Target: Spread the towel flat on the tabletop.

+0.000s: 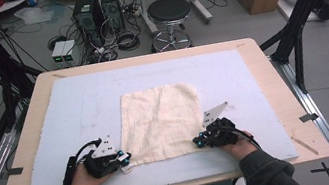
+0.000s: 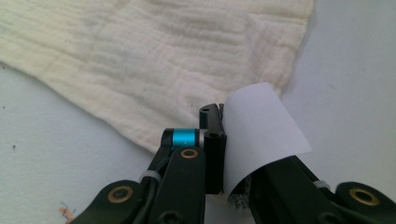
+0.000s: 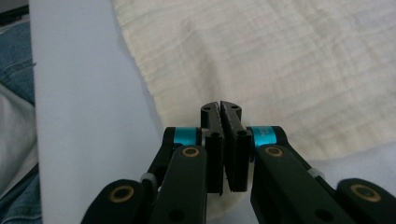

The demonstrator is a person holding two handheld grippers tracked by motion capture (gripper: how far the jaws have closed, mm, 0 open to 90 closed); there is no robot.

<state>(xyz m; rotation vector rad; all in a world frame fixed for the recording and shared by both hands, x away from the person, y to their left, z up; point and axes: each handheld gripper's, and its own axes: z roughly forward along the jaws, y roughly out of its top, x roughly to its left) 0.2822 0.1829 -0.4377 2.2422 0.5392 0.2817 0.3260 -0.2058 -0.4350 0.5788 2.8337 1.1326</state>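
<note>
Left hand (image 1: 83, 179): enters from the bottom edge of the high view, wrapped around the left gripper.
Left gripper (image 1: 124, 159): rests low on the blue mat, tips at the near left corner of the cloth.
Left jaws: pressed together in the left gripper view; the cloth's corner lies under and between them, so the grip reads as a pinch on the cloth's edge.
Paper tag (image 2: 261, 135): white, curled, stuck to one jaw of the left gripper, covering its tip.
Cloth (image 1: 162, 122): cream, crinkled weave, spread flat in the middle of the mat, near edge toward the person.
Right gripper (image 1: 200, 141): rests low on the mat, tips at the near right corner of the cloth.
Right jaws: pressed together in the right gripper view, pinching the cloth's edge, which lies beneath them.
Right hand (image 1: 240, 146): enters from the bottom edge, holding the right gripper.
Mat (image 1: 55, 121): pale blue, covers most of the wooden table (image 1: 272, 79).
</note>
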